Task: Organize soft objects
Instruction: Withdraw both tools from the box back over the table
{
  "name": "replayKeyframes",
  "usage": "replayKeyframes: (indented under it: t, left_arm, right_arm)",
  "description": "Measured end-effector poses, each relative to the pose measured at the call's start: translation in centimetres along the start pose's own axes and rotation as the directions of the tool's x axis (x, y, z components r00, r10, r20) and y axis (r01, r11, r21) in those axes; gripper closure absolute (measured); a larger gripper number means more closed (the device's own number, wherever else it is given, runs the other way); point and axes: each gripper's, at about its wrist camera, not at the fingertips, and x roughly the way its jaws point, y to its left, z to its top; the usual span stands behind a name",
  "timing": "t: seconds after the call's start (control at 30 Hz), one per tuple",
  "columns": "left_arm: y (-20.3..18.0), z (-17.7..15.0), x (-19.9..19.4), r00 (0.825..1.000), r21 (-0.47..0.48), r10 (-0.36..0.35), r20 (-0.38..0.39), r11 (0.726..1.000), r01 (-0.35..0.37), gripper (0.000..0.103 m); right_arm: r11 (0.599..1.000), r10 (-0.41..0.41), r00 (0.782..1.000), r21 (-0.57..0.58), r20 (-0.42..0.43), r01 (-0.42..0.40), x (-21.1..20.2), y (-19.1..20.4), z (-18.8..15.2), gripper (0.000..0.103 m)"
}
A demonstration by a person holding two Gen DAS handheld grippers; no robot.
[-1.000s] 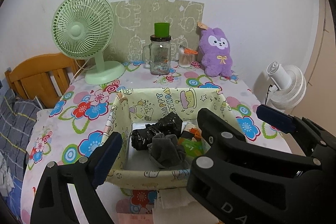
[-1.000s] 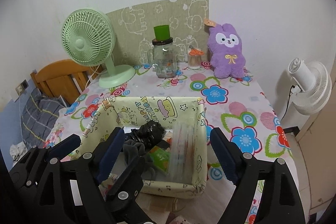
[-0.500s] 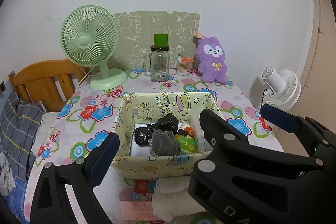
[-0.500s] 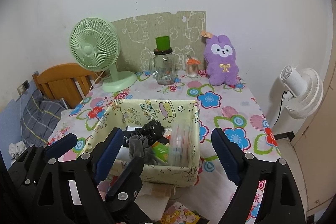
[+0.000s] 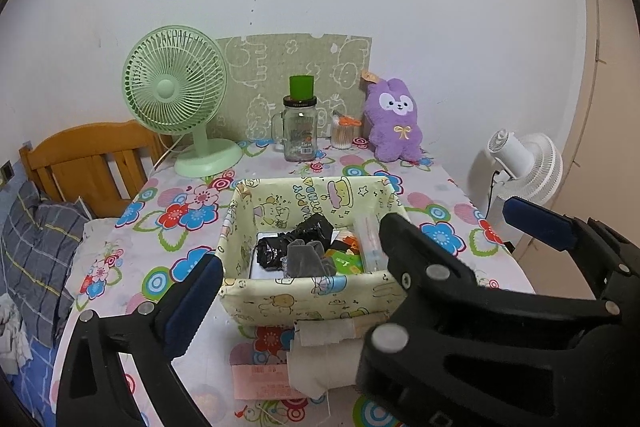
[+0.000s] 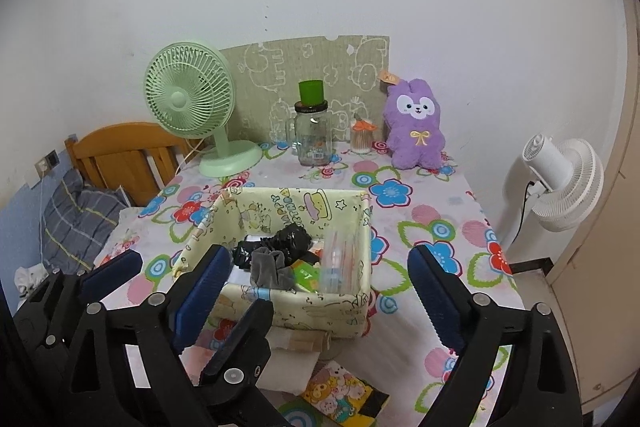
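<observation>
Left hand-held gripper (image 5: 360, 259): gaping wide, holding nothing.
Right hand-held gripper (image 6: 320, 287): gaping wide above fabric box (image 6: 280, 301).
Right view only: cartoon packet (image 6: 344, 393) lying before the box.

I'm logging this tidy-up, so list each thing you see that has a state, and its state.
Left gripper: open, empty.
Right gripper: open, empty.
Storage box: open-topped, holding items.
Grey sock: crumpled in the box.
Black bag: scrunched in the box.
Glass jar: lidded, upright.
Plush rabbit: upright against the wall.
</observation>
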Motion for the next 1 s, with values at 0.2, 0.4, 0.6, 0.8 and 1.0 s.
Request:
replayKeyframes:
  t: [0.2,0.4,0.6,0.8,1.0]
  left_arm:
    - [-0.4,-0.7,-1.0,1.0,0.01,-0.007,0.011,1.0,0.007,0.001]
    - [-0.8,-1.2,-1.6,1.0,0.012,-0.008,0.02,1.0,0.007,0.0]
    - [-1.1,-2.3,-2.0,1.0,0.014,-0.018,0.015,1.0,0.018,0.0]
    - [-1.3,-3.6,-1.9,0.999,0.01,-0.032,0.003,0.999,0.032,0.0]
    - [-1.5,-4.8,-2.0,0.999,0.02,-0.036,0.009,0.999,0.036,0.0]
  right_arm:
    - [1.0,0.005,1.0,-0.021,0.009,-0.004,-1.2,0.2,-0.6,0.006]
    - [1.0,0.003,1.0,-0.02,0.013,-0.003,-2.1,-0.1,-1.2,0.006]
    - [1.0,0.008,1.0,-0.02,0.012,-0.008,-2.7,-0.3,-2.2,0.006]
    - [0.999,0.022,1.0,-0.034,0.009,-0.021,-3.0,-0.4,-3.6,0.006]
    - [0.998,0.062,0.998,-0.025,0.008,-0.062,-3.0,-0.7,-4.9,0.006]
